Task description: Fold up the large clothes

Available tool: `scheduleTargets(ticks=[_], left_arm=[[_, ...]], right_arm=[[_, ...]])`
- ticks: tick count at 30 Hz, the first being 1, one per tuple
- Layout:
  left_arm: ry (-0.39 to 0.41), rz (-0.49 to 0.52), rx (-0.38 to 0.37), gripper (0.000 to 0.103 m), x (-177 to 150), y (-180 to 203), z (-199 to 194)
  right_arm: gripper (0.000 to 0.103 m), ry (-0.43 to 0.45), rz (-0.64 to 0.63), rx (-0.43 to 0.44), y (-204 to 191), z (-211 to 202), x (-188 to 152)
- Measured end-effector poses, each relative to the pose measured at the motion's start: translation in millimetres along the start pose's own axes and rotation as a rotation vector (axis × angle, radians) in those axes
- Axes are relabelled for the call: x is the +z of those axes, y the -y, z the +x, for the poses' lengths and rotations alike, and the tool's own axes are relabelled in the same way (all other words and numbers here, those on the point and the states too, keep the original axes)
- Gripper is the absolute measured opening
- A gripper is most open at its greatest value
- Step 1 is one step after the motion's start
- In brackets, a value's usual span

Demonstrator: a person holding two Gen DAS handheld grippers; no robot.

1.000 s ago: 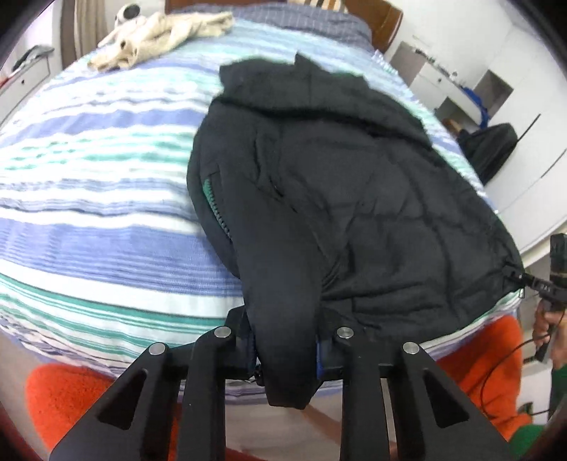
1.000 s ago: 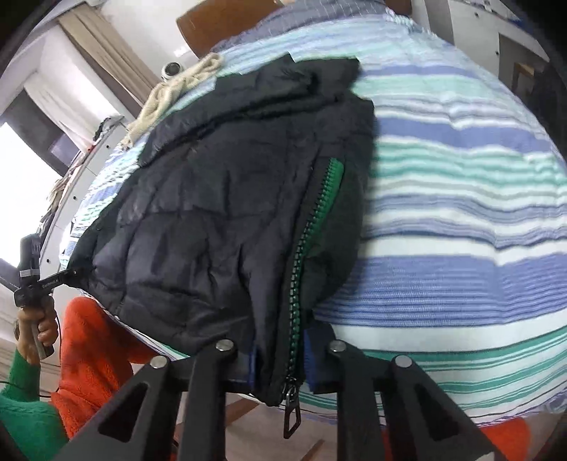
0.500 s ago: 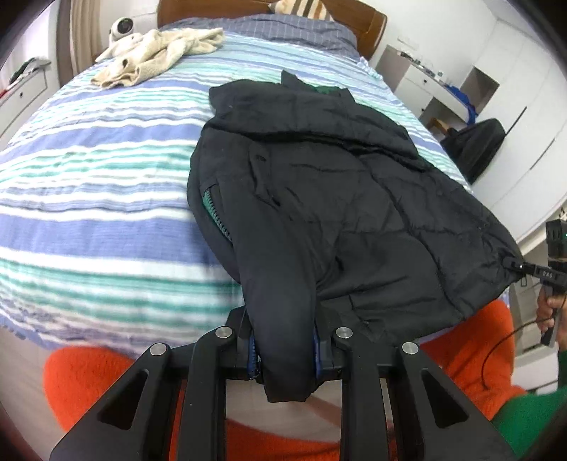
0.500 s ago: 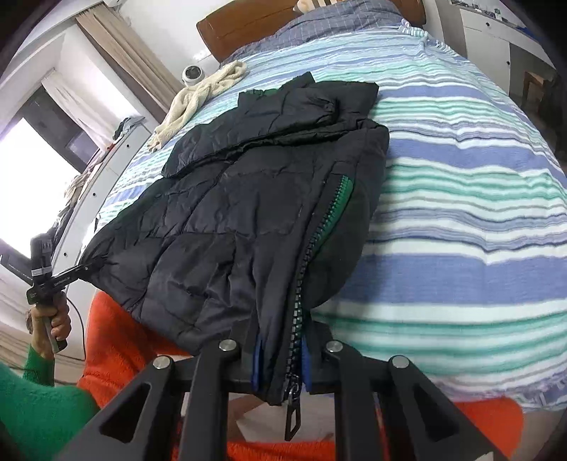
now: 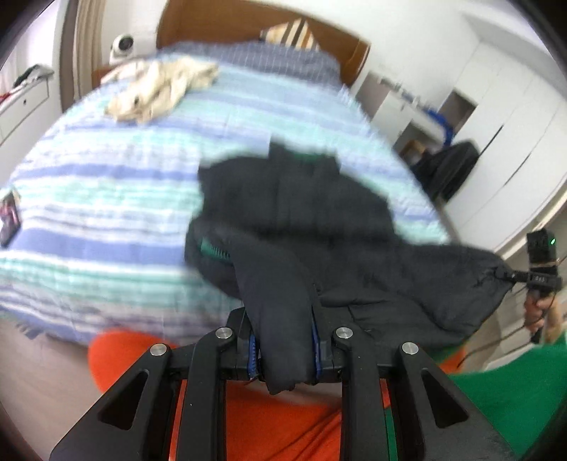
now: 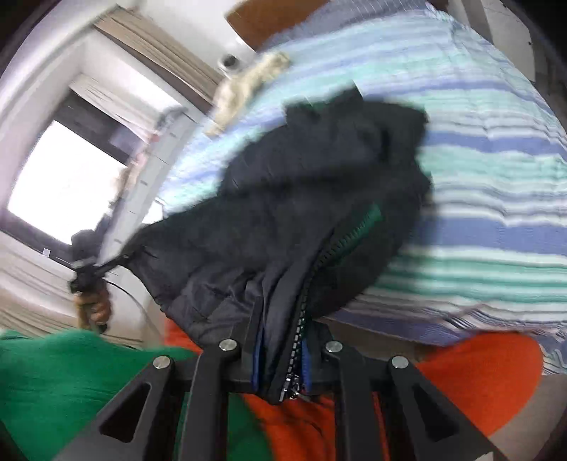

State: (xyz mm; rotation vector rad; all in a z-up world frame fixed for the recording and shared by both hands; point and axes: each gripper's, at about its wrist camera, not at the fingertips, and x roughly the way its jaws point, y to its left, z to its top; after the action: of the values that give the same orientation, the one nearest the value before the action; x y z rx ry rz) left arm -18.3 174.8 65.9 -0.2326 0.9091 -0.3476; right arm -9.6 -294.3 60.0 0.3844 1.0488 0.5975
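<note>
A black padded jacket (image 5: 319,220) with a green-lined zipper lies partly on the striped bed (image 5: 106,198), its near hem lifted off the bed edge. My left gripper (image 5: 285,349) is shut on one hem corner. My right gripper (image 6: 280,358) is shut on the other hem corner, along the zipper (image 6: 319,262). The right gripper also shows far right in the left wrist view (image 5: 521,275); the left gripper shows at the left of the right wrist view (image 6: 106,266). The jacket (image 6: 319,191) stretches between them. Both views are motion-blurred.
A cream garment (image 5: 159,88) lies near the wooden headboard (image 5: 248,25). A small device (image 5: 9,216) lies at the bed's left edge. A white cabinet and a black bag (image 5: 450,166) stand right of the bed. My orange trousers (image 5: 283,425) and green sleeve (image 6: 71,390) are below.
Both grippers have pulled back and up from the bed with the hem. More of the jacket has slid toward the bed's near edge and hangs in the air.
</note>
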Motion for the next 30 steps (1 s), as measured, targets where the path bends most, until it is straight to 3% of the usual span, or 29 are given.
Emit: scheduleTargets(ticks=[4,7,12,16,19,21,25,27,30], left_arm=[[0.079,-0.052,-0.079,0.023,48,-8,6],[0.088,-0.104,-0.120,0.024,88,-24,60],[0.057,-0.112,-0.042,0.024,136,-42,156],[0.008,-0.143,0.023,0.028,144,-68,217],[-0.065,-0.179,0.059,0.041,142,-81,261],[-0.089,-0.206,0.049,0.049,136,-88,270],[-0.083,-0.265,-0.033,0.069,136,-91,254],[-0.040,-0.263,-0.069,0.101,139,-90,235],[0.030,-0.185,-0.015,0.102,146,-88,222]], right_arm=[[0.016,0.154,-0.036,0.039,3,-25,47],[0.016,0.212,-0.015,0.042,34,-4,89],[0.016,0.244,0.053,0.006,100,62,154],[0.016,0.249,0.101,-0.055,138,116,184],[0.017,0.228,0.143,-0.109,158,147,186],[0.018,0.197,0.172,-0.133,168,166,186],[0.026,0.208,0.276,-0.095,179,169,173],[0.033,0.209,0.297,-0.064,176,162,173],[0.037,0.201,0.261,-0.076,166,157,175]])
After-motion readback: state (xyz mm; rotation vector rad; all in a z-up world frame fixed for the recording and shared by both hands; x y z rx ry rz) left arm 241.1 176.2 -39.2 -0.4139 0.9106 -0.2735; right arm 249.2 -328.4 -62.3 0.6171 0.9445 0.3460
